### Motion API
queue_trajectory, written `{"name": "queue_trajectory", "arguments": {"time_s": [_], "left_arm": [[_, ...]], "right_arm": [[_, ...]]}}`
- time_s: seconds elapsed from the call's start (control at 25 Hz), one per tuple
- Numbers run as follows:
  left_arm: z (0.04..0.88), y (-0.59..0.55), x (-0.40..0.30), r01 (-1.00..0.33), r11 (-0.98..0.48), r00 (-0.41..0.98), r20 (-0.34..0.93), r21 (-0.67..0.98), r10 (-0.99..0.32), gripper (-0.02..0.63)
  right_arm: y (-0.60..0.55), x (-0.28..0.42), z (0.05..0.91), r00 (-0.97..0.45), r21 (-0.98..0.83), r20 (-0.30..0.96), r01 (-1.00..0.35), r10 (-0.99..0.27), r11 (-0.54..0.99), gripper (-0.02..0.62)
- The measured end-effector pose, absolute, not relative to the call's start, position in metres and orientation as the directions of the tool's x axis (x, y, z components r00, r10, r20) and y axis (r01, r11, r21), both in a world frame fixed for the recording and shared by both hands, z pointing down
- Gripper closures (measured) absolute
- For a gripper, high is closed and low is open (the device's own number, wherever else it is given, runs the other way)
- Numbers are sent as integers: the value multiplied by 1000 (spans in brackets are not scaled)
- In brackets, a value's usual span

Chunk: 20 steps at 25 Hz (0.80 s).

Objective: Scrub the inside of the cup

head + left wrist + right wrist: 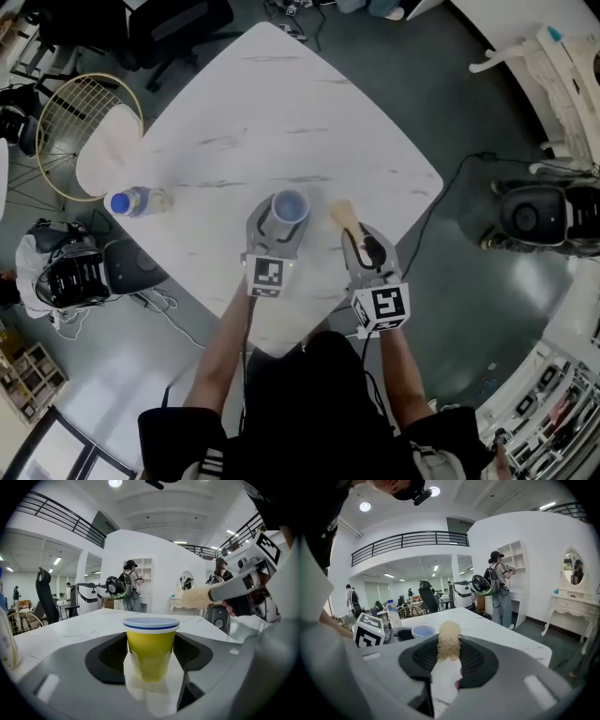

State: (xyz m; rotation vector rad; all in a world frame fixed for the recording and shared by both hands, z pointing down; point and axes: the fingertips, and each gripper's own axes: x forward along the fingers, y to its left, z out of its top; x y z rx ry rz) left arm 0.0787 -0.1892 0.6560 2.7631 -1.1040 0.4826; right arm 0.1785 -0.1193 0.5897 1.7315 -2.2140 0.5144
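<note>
A yellow cup [151,648] with a blue-striped white rim stands upright on the white marble table [281,103], near its front corner. My left gripper [151,660] is shut on the cup, one jaw on each side. From above, the cup [289,206] shows its open mouth just ahead of the left gripper [278,225]. My right gripper [362,246] is shut on the handle of a beige bristle brush [344,216]. The brush is in the air just right of the cup, outside it. In the right gripper view the brush head [449,641] points forward and the cup [423,631] lies to its left.
A water bottle [136,201] with a blue cap lies at the table's left corner. A wire chair [80,117] stands beyond that corner. Robots and office chairs stand on the floor around the table, and people stand in the background.
</note>
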Motion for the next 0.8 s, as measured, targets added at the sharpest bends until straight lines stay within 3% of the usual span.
{"name": "queue_trajectory", "arguments": {"time_s": [0.4, 0.8], "left_arm": [[677, -190, 87, -681, -733, 680, 371, -3, -633, 282], [684, -186, 82, -684, -729, 671, 404, 13, -622, 196]], "right_arm": [[-118, 181, 603, -247, -119, 455, -969, -856, 216, 488], [-117, 177, 604, -268, -124, 454, -963, -850, 238, 488]]}}
